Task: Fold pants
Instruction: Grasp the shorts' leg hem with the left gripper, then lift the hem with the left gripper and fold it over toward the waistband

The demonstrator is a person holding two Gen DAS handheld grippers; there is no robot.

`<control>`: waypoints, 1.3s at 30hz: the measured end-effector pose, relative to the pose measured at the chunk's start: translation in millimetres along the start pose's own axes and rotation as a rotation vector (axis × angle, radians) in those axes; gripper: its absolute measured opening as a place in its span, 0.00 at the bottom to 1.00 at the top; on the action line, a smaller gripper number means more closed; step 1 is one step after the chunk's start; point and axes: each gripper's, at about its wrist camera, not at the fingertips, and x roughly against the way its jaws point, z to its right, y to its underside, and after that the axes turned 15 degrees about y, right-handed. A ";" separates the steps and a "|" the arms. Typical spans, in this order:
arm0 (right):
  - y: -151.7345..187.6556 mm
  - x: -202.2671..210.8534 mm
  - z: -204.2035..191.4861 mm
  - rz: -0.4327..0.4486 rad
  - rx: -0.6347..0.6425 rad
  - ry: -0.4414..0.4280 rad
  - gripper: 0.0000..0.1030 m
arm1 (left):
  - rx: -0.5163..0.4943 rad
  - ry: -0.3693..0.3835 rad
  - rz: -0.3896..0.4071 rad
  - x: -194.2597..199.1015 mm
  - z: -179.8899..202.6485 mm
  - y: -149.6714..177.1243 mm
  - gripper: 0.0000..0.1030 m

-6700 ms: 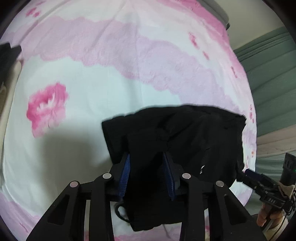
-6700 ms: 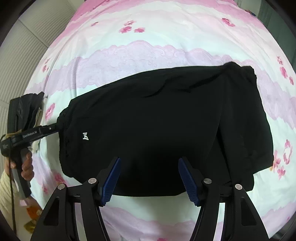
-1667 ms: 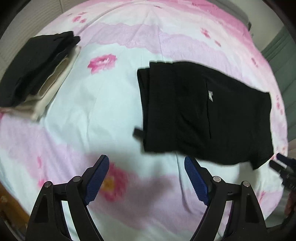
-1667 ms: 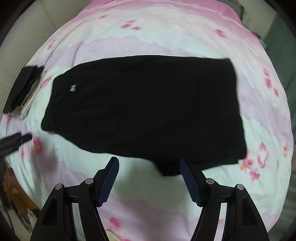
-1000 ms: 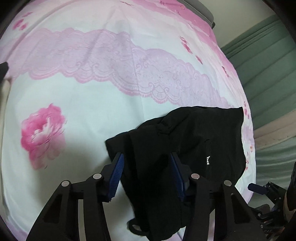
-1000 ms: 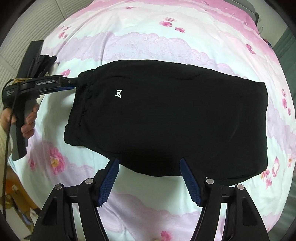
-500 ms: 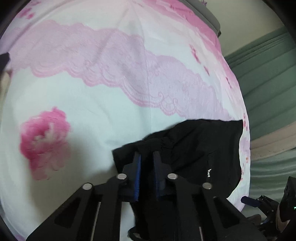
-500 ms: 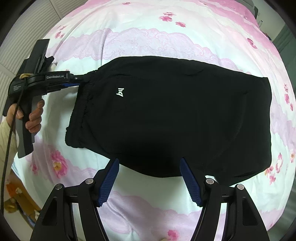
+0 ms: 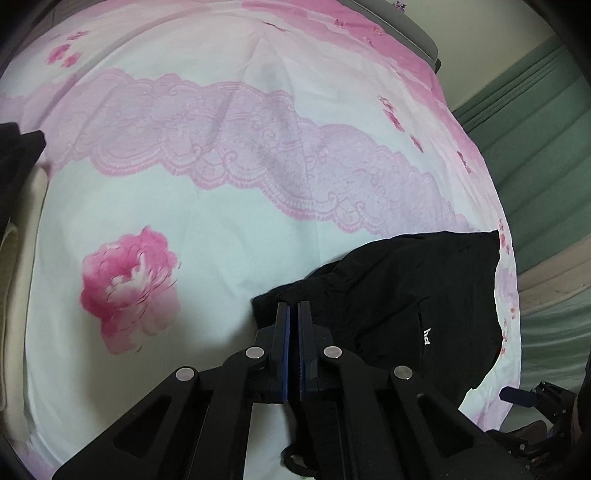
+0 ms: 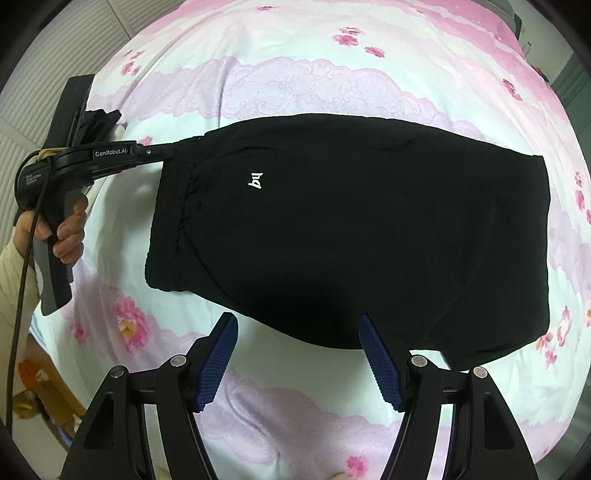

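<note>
The black pants (image 10: 362,229), folded into a wide rectangle with a small white logo, lie flat on the pink floral bedsheet (image 10: 295,81). In the left wrist view my left gripper (image 9: 294,308) is shut on the waistband corner of the pants (image 9: 399,295). The right wrist view shows it (image 10: 173,147) gripping that far left corner. My right gripper (image 10: 299,350) is open and empty, hovering just in front of the pants' near edge.
A stack of folded clothes (image 9: 14,173) lies at the left edge of the bed; it also shows behind the left gripper handle (image 10: 99,122). Green curtains (image 9: 535,166) hang past the bed's right side. A grey headboard (image 9: 413,33) is at the far end.
My left gripper has closed its jaws onto the waistband corner; a second ago they were open around it. The right gripper has stayed open in front of the pants.
</note>
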 end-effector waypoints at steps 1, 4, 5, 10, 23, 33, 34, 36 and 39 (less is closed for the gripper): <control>0.0 0.4 0.4 0.000 -0.001 0.001 0.66 | 0.000 -0.009 0.001 1.6 0.0 0.6 0.05; 0.1 0.9 2.7 0.002 -0.010 -0.005 0.66 | -0.003 0.006 -0.003 2.7 -2.2 0.3 0.05; 0.0 0.7 3.2 0.003 -0.011 -0.007 0.66 | -0.009 0.000 -0.009 0.0 -1.0 -1.4 0.06; 1.2 -1.0 0.9 -0.003 -0.004 -0.013 0.66 | -0.034 -0.060 -0.020 0.7 1.6 -9.0 0.29; 4.6 3.7 8.0 0.017 -0.048 0.030 0.66 | -0.041 0.111 -0.162 10.1 22.0 48.0 0.77; 19.9 -9.2 6.6 -0.045 -0.051 0.034 0.66 | 0.099 0.289 -0.184 -19.0 -14.5 53.7 0.80; 21.7 -9.6 6.4 -0.047 -0.052 0.034 0.66 | 0.114 0.311 -0.187 -22.3 -18.5 52.8 0.81; 23.7 -11.6 6.1 -0.055 -0.052 0.030 0.66 | 0.142 0.366 -0.191 -28.6 -23.8 51.5 0.82; 24.9 -14.6 3.5 -0.068 -0.049 0.024 0.66 | 0.161 0.426 -0.193 -37.5 -24.7 49.3 0.82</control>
